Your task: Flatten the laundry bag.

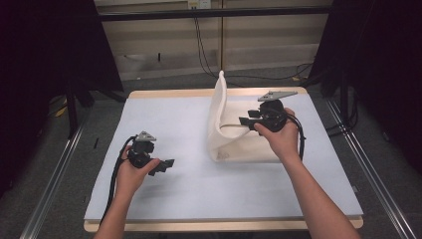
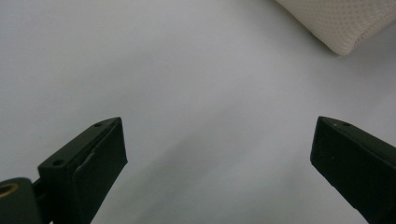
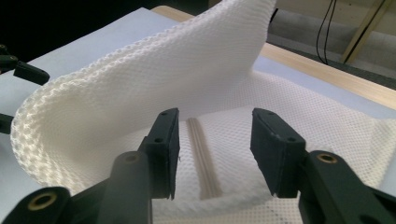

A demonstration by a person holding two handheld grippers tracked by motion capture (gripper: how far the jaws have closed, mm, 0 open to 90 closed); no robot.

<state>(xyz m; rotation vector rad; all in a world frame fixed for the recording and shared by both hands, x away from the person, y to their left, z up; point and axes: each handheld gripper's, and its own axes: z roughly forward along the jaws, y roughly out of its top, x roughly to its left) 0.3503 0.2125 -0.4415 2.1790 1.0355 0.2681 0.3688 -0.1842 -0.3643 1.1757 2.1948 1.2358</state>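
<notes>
Cloth: one piece of white mesh fabric is seen on the desk, right of centre and toward the far edge. Part of it lies flat on the grey desk cover, and its left side is raised upright in a curved flap, so that a fold is formed along the bottom left. A narrow beige strip is seen on the flat part, running away from the fold. In the left claw's view, one corner of the cloth is seen at the top right.

Two claws are counted, one in each hand. The right claw is held just above the flat part of the cloth, pointing left toward the raised flap. In the right claw's view, its jaws are seen partly spread, with the beige strip lying between and below them; the cloth is not pinched by them, and whether it is touched cannot be told. The left claw is held over bare desk at the near left, well apart from the cloth, with its jaws spread wide and nothing between them.

No containers are seen on the desk.
</notes>
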